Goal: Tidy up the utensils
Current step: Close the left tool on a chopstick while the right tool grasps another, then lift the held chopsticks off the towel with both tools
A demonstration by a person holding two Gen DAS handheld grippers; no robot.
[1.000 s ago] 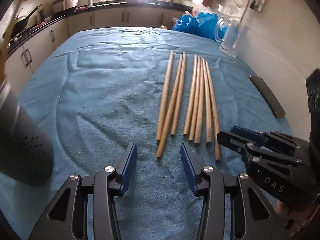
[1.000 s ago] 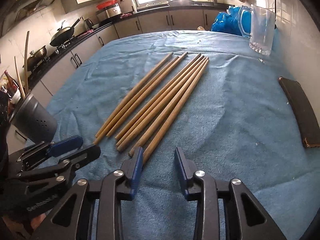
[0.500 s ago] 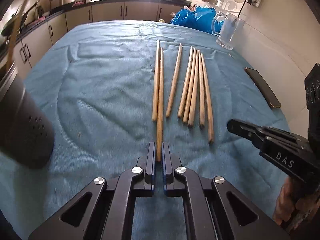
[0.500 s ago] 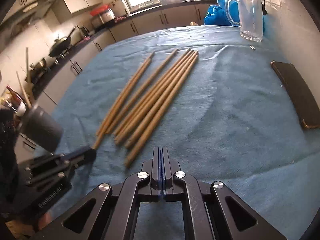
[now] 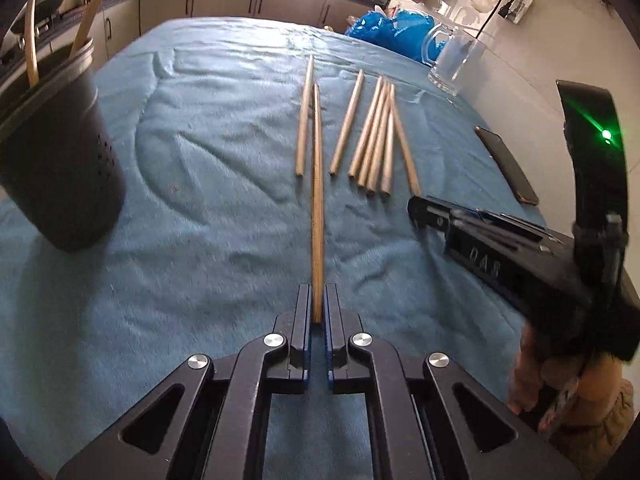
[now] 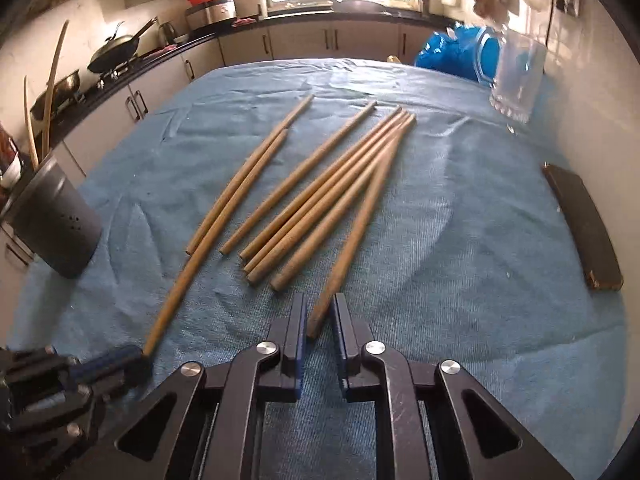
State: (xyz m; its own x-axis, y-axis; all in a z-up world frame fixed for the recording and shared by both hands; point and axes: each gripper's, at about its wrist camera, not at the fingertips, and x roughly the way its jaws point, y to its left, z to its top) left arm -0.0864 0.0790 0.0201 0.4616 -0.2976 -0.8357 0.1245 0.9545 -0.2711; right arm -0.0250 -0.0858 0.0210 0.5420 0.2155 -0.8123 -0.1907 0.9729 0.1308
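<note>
In the left wrist view, the left gripper [image 5: 317, 308] is clamped on the near end of 1 chopstick [image 5: 317, 200], which runs straight away over the blue cloth [image 5: 192, 264] covering the counter. Another stick [image 5: 303, 116] lies just beside it on the left, and 6 more [image 5: 376, 136] lie to the right, well apart from the dark holder [image 5: 60, 172] at far left, which has 2 sticks standing in it. The right gripper [image 5: 416, 204] reaches in from the right, near the rightmost stick's near end. A glass mug [image 5: 454, 62] and a phone [image 5: 506, 166] sit along the right edge. In the right wrist view, the right gripper [image 6: 320, 320] has its jaws narrow and just opening, with the near end of a stick [image 6: 352, 232] between the pads; the left pad seems to touch it, a gap shows on the right. The left gripper [image 6: 138, 356] at lower left grips its stick [image 6: 200, 256]. The holder [image 6: 56, 224] stands at the left edge, the mug [image 6: 516, 80] and phone [image 6: 584, 224] on the right.
</note>
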